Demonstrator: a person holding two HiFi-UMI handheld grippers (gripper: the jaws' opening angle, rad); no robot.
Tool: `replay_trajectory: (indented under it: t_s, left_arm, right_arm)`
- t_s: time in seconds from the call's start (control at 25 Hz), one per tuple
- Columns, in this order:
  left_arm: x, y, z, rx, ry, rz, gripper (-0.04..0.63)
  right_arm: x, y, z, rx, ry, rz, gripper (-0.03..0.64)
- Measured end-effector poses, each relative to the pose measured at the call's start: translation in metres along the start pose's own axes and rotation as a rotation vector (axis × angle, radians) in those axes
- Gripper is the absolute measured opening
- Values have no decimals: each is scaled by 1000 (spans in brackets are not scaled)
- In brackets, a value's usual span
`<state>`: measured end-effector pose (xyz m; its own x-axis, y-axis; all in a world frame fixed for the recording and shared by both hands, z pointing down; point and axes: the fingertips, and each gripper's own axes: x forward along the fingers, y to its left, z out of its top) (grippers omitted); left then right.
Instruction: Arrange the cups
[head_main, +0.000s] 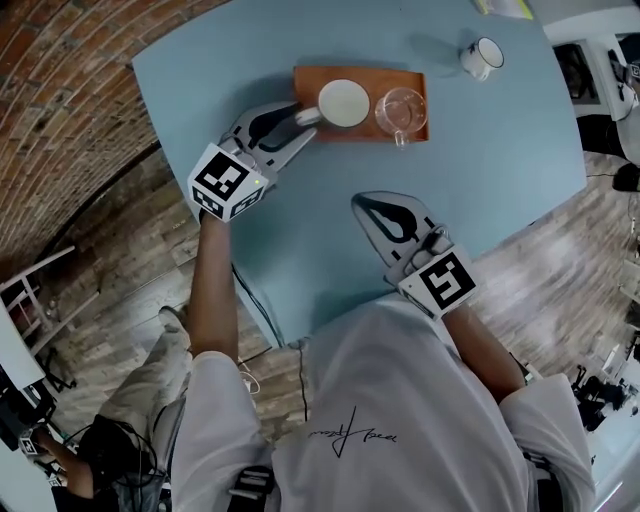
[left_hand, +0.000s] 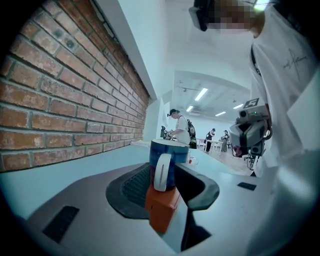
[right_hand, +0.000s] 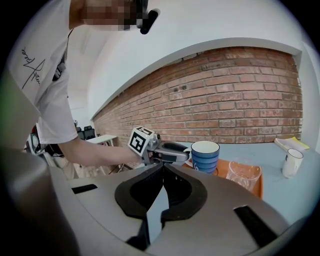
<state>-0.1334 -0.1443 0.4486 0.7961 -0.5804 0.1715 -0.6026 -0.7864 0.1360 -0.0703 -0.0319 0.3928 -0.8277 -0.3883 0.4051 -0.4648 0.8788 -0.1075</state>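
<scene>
A blue striped mug (head_main: 343, 103) and a clear glass cup (head_main: 401, 110) stand side by side on an orange tray (head_main: 310, 78) at the far part of the blue table. My left gripper (head_main: 307, 124) is at the tray's left end, open, its jaws standing on either side of the mug's white handle (left_hand: 162, 172) with gaps showing. The left gripper view looks straight at the mug (left_hand: 172, 152) over the tray's corner (left_hand: 162, 207). My right gripper (head_main: 364, 203) is shut and empty over bare table, nearer me. It looks toward the mug (right_hand: 205, 156) and glass (right_hand: 243, 174).
A white enamel mug (head_main: 482, 57) stands off the tray at the far right, also seen in the right gripper view (right_hand: 291, 162). A yellow booklet (head_main: 505, 7) lies at the table's far edge. Brick wall runs along the left; wooden floor lies below the table's near edge.
</scene>
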Motion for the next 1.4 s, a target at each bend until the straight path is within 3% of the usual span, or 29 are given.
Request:
replay_trajectory:
  t_s: [0.4, 0.56, 0.76, 1.4]
  left_arm:
    - [6, -2, 0, 15, -22, -56, 140]
    - [6, -2, 1, 34, -19, -58, 84]
    - [7, -7, -1, 48, -8, -55, 72]
    - [2, -20, 11, 85, -38, 103, 58]
  right_arm:
    - [-4, -7, -9, 16, 23, -18, 21]
    - [-2, -7, -9, 19, 25, -15, 21]
    - [0, -5, -11, 24, 28, -9, 21]
    - [-6, -7, -11, 28, 3, -23, 21]
